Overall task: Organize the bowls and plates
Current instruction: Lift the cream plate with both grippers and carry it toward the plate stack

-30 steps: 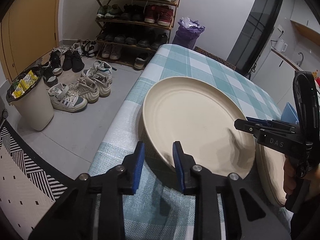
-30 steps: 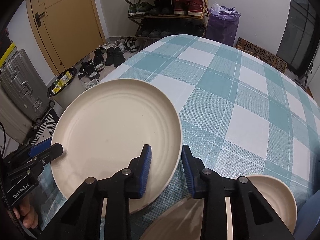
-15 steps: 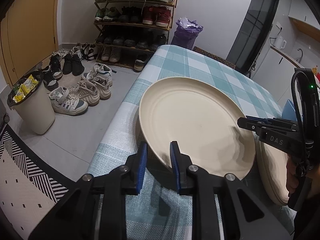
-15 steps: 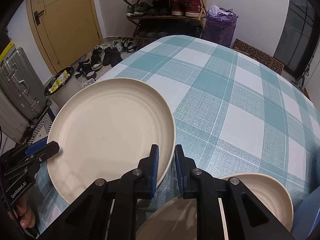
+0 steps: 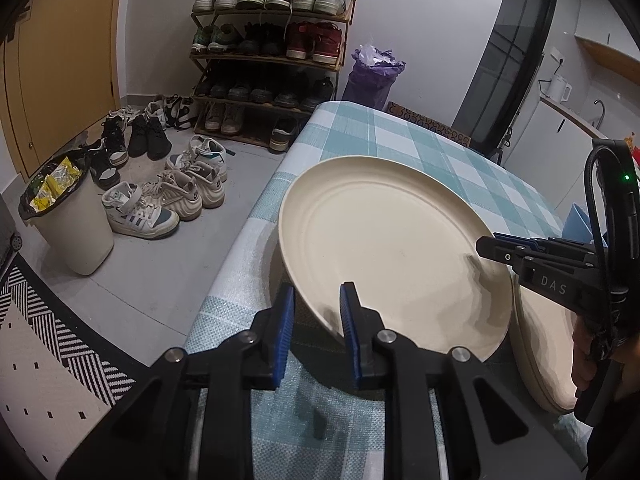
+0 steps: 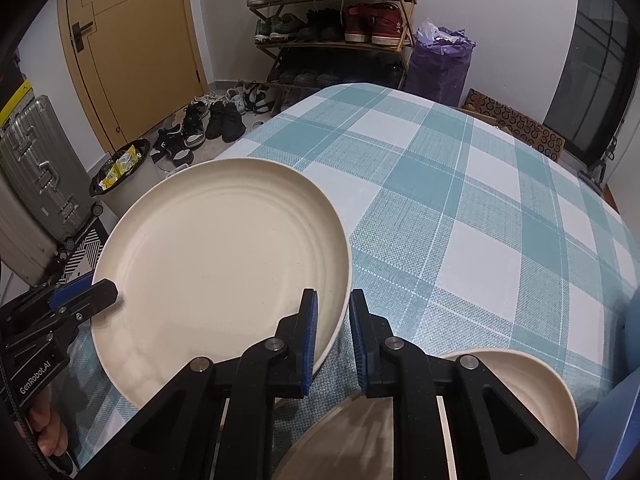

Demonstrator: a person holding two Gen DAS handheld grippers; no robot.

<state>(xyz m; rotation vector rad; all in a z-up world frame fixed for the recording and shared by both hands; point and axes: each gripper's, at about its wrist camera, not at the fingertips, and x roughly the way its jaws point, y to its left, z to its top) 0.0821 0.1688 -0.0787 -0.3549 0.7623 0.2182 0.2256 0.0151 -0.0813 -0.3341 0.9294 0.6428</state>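
A large cream plate (image 5: 384,240) (image 6: 224,256) is held tilted above the checked tablecloth (image 6: 460,200). My left gripper (image 5: 316,312) is shut on its near rim; it shows at the left in the right wrist view (image 6: 86,294). My right gripper (image 6: 332,328) is shut on the plate's opposite rim; it shows at the right in the left wrist view (image 5: 496,250). A second cream plate (image 5: 540,352) lies on the table beside it. A cream bowl (image 6: 532,392) sits at the lower right, partly hidden by my right gripper.
The table's left edge drops to a floor with several shoes (image 5: 160,200), a bin (image 5: 64,224), a shoe rack (image 5: 272,40) and a purple bag (image 6: 440,60). A suitcase (image 6: 36,184) stands by the door. A blue object (image 5: 576,220) lies at the table's right.
Both grippers closed from open onto opposite rims of the large plate, and the plate has risen and tilted off the cloth.
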